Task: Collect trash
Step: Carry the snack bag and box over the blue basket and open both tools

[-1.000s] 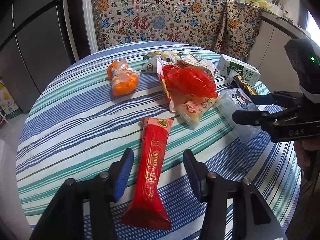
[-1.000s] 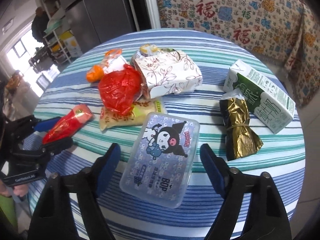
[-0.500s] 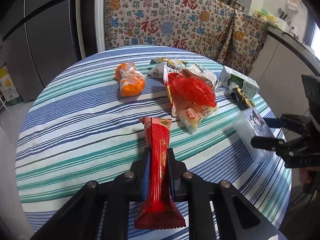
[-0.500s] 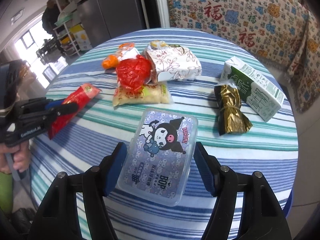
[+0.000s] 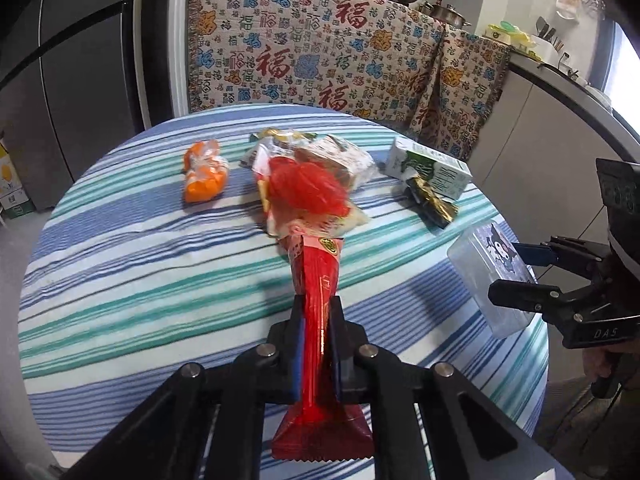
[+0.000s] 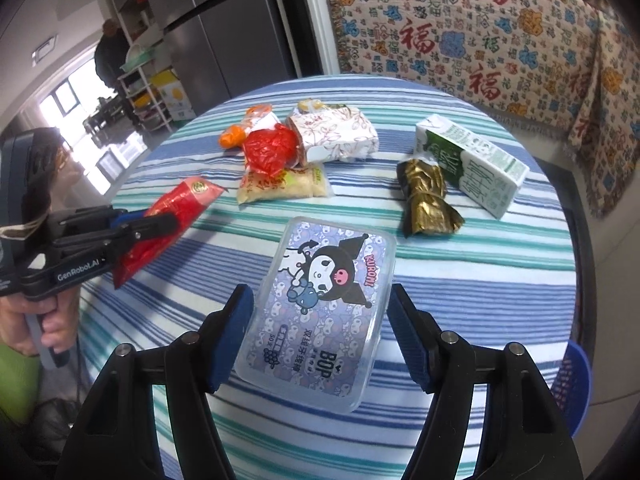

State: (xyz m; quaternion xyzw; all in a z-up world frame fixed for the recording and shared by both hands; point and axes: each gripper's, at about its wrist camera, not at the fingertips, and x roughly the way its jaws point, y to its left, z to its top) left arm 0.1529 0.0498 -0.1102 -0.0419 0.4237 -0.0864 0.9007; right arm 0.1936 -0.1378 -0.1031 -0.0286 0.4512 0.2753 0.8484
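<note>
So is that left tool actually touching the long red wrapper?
Touching. The left wrist view shows the left tool closed, both blue pads pressed against the sides of the long red wrapper, with no gap either side.

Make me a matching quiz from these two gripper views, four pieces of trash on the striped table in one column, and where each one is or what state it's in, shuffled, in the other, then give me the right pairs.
Things
1. long red wrapper
2. clear cartoon box
3. gold foil bundle
4. orange packet

Places or states
A. lies against the green and white carton
B. clamped in the left gripper
C. alone on the far left of the pile, in the left wrist view
D. between the fingers of the right gripper, on the table

Pairs: 1-B, 2-D, 3-A, 4-C
</note>
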